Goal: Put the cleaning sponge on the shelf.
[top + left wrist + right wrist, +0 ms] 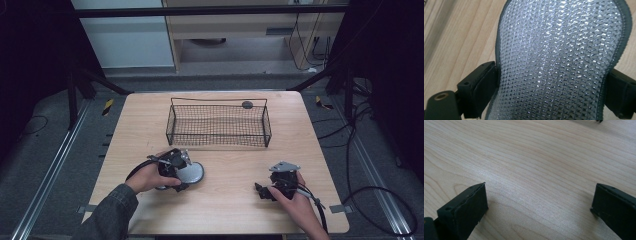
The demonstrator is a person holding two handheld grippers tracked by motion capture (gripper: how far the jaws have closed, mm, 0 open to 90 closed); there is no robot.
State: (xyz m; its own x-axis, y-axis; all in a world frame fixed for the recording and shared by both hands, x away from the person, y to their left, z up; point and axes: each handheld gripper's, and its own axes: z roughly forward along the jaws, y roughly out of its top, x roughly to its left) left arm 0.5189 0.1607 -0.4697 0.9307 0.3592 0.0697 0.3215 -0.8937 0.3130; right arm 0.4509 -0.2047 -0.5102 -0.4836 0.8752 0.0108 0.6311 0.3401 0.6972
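Note:
A silvery woven pad (pixel 559 50) with a dark stitched edge sits between the two black jaws of my left gripper (pixel 551 85), which press on its two sides. From above, the pad (pixel 193 173) is a grey rounded piece, held low over the table's front left by the left gripper (pixel 183 173). At the front right my right gripper (pixel 263 191) rests low, a grey plate on top. Its jaws (pixel 539 202) stand wide apart over bare wood with nothing between them.
A black wire basket (pixel 218 142) stands at the table's middle back, with nothing seen inside. A small dark round object (pixel 247 104) lies by its far rim. The light wooden table (pixel 225 210) ends close in front of both hands. Cables trail on the floor at right.

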